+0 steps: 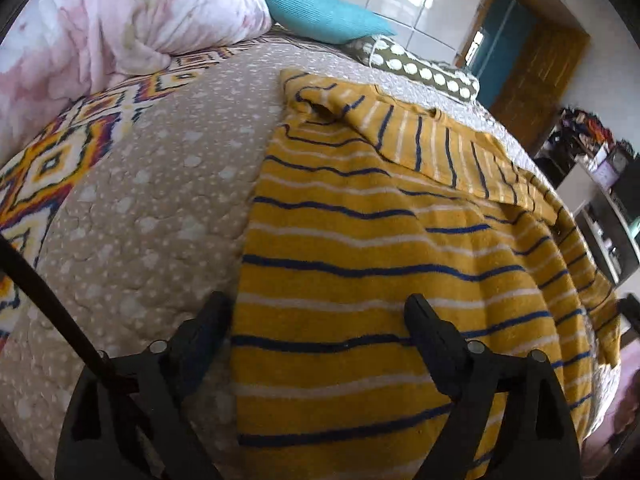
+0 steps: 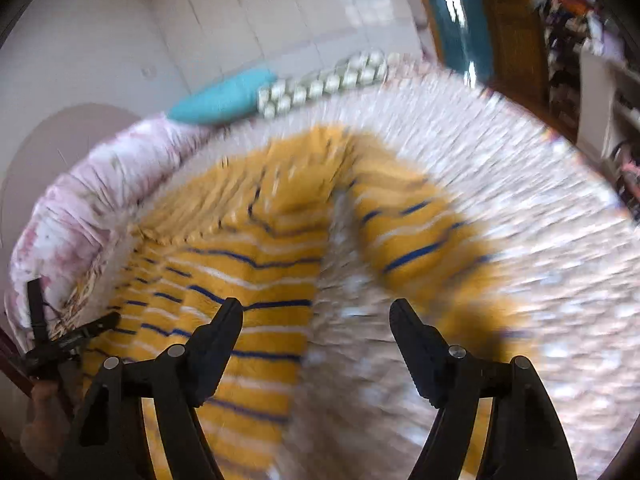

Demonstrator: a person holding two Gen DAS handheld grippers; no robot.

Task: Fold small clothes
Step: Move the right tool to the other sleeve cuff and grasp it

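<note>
A small yellow top (image 1: 360,240) with blue and white stripes lies on the beige dotted bedspread (image 1: 152,208). One sleeve is folded across its upper part. My left gripper (image 1: 318,308) is open and empty, low over the top's near left edge. In the right wrist view the top (image 2: 248,264) is blurred, with its other sleeve (image 2: 404,232) spread to the right. My right gripper (image 2: 316,312) is open and empty above the gap between body and sleeve. The left gripper (image 2: 60,344) shows at the far left there.
A pink floral quilt (image 1: 100,28), a turquoise pillow (image 1: 320,12) and a dotted olive pillow (image 1: 420,68) lie at the bed's far end. A patterned blanket (image 1: 52,160) runs along the left. A wooden door (image 1: 536,68) and shelves (image 1: 592,160) stand to the right.
</note>
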